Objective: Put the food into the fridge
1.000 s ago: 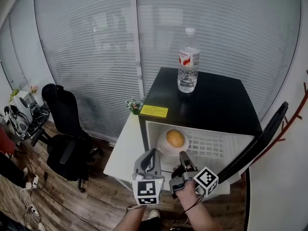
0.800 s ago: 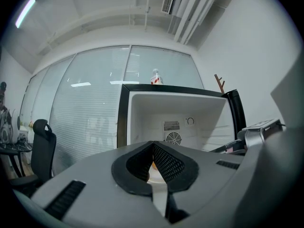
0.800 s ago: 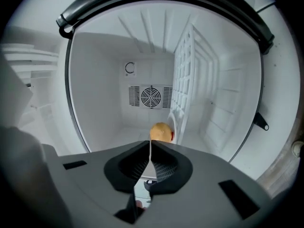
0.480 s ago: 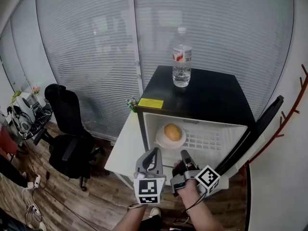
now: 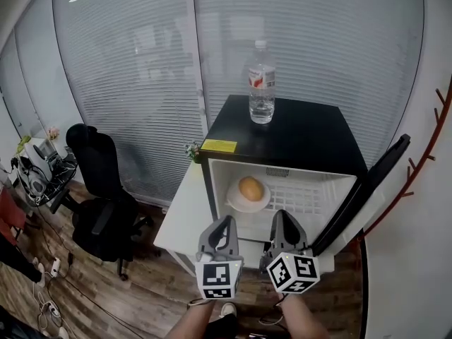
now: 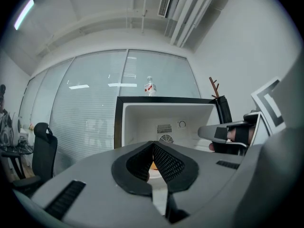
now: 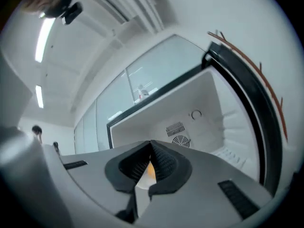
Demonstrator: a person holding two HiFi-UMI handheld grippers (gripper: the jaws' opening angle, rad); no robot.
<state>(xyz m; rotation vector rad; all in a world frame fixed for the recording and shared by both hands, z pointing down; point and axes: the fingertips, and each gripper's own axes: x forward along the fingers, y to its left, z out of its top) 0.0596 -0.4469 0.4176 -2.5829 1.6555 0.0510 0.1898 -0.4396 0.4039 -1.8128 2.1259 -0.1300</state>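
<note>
Small fridge (image 5: pixel 304 136): black top and frame, white inside, upright. Door (image 5: pixel 364 189): black, swung wide open on right side. Food (image 5: pixel 251 187): round, orange-yellow, whole, resting on white plate (image 5: pixel 234 202). Plate sits flat on white wire shelf (image 5: pixel 311 203) inside fridge, at shelf's left part, close to left wall.
</note>
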